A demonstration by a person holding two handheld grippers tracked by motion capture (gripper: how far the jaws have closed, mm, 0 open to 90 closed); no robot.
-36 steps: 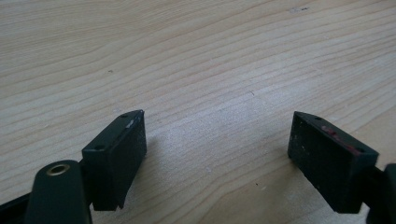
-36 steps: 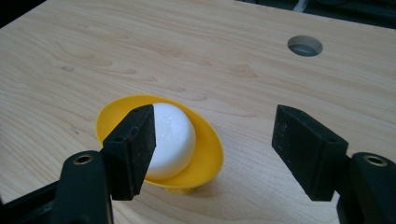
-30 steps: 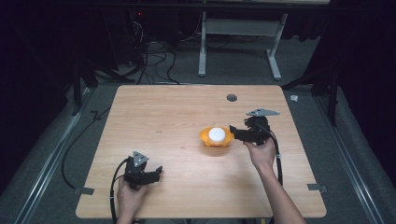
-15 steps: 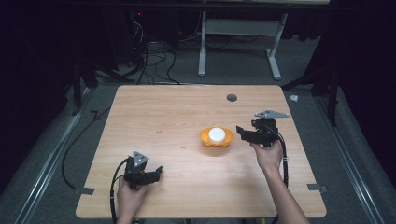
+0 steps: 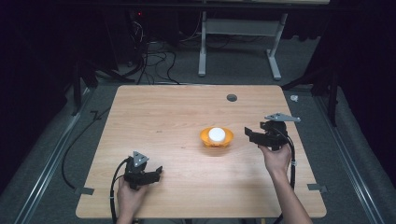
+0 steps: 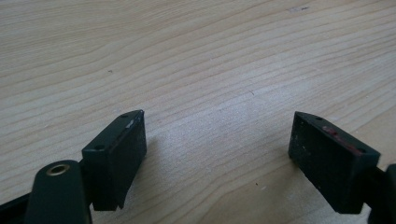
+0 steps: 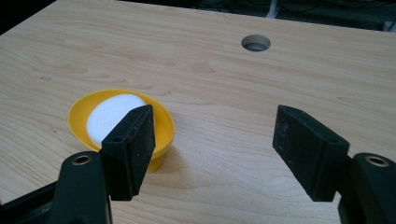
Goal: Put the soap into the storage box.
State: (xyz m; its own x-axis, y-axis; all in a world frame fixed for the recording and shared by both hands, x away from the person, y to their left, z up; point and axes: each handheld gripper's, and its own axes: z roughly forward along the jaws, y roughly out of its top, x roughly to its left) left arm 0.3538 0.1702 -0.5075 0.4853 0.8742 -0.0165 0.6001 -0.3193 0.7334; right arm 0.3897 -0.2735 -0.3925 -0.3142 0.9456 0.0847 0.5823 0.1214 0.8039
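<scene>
Right hand-held gripper [image 5: 252, 136] backed off toward 3 o'clock, jaws spread, clear of yellow bowl [image 5: 217, 138] holding white puck [image 5: 216, 135]. I see left hand-held gripper [image 5: 156, 173] spread, empty, low over worktop [image 5: 163, 112].

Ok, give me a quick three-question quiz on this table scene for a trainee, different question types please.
1. True or false: the white disc lies inside the yellow bowl.
2. Which claw is nearer the bowl? A) left claw B) right claw
3. Fill in: both claws have their jaws ____.

Key: 1 true. 2 B; it hovers just right of the bowl, with nothing between its jaws. 3 open; the left claw view shows bare wooden table between them.
</scene>
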